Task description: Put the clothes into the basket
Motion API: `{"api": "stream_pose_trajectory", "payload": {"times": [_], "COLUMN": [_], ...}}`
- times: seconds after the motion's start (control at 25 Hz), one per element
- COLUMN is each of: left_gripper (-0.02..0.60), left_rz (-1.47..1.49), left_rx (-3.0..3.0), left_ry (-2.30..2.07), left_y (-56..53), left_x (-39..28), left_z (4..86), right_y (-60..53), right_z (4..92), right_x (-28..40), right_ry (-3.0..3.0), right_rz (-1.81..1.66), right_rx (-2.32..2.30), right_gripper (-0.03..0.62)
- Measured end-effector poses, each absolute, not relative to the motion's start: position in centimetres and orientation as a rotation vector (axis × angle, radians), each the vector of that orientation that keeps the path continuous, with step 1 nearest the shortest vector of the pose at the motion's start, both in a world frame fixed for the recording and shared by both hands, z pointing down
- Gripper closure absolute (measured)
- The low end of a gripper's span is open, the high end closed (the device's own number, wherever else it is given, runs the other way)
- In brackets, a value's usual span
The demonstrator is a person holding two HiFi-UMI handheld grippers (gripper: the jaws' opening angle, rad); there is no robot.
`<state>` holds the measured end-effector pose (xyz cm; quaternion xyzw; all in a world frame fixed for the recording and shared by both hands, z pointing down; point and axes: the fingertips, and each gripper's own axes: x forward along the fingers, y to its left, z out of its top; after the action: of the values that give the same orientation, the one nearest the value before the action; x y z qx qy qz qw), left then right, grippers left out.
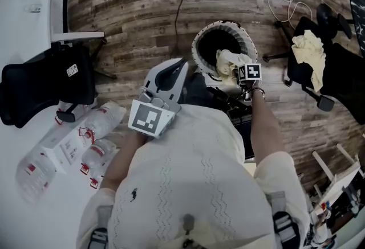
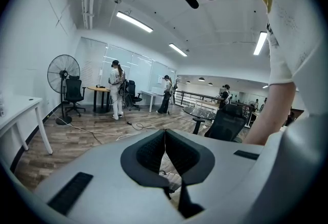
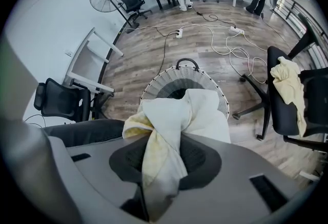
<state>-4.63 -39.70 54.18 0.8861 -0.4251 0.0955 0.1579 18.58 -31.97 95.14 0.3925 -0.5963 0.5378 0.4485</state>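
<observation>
**Right gripper view.** My right gripper (image 3: pixel 163 164) is clamped on a cream garment (image 3: pixel 171 118). The cloth is pale, tinged yellow along its folds, and bunched into a thick twist where it passes between the pads. It fans out beyond them in soft, loose folds. It hangs over the open mouth of the round white ribbed basket (image 3: pixel 154 83), which stands on the wood-plank floor.

**Head view.** The garment sits at the near right part of the basket's (image 1: pixel 199 43) opening. A second cream garment (image 1: pixel 308 48) lies draped on a black chair (image 1: pixel 342 74) to the far right, well apart from the basket.

**Left gripper view.** My left gripper (image 2: pixel 165 150) has its jaws closed together, with nothing between them.

**Writing.** Plastic bottles (image 1: pixel 97 125) on the white table (image 1: pixel 23 196) at left carry red-marked labels, too small to read.
</observation>
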Motion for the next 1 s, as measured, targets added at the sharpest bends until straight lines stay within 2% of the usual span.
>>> {"api": "stream_pose_trajectory", "payload": {"times": [0.56, 0.6, 0.68, 1.0], "left_gripper": [0.560, 0.560, 0.560, 0.560], "left_rz": [0.280, 0.278, 0.273, 0.270], "left_rx": [2.552, 2.554, 2.554, 2.561], "left_ry": [-1.198, -1.196, -1.196, -1.169], "left_y": [-38.2, -38.0, -37.6, -37.1], "left_x": [-3.7, -3.6, -3.5, -3.2], "left_z": [54.7, 54.6, 54.4, 54.8], "right_y": [-30.3, -30.0, -29.8, -29.7], "right_z": [96.2, 96.1, 95.8, 95.3], "right_x": [17.8, 18.0, 18.5, 19.0], "right_ry": [-1.461, -1.458, -1.464, -1.479], "right_rz": [1.392, 1.394, 1.386, 1.404], "right_rx": [0.961, 0.964, 0.981, 1.016], "right_gripper": [0.439, 0.445, 0.497, 0.507]}}
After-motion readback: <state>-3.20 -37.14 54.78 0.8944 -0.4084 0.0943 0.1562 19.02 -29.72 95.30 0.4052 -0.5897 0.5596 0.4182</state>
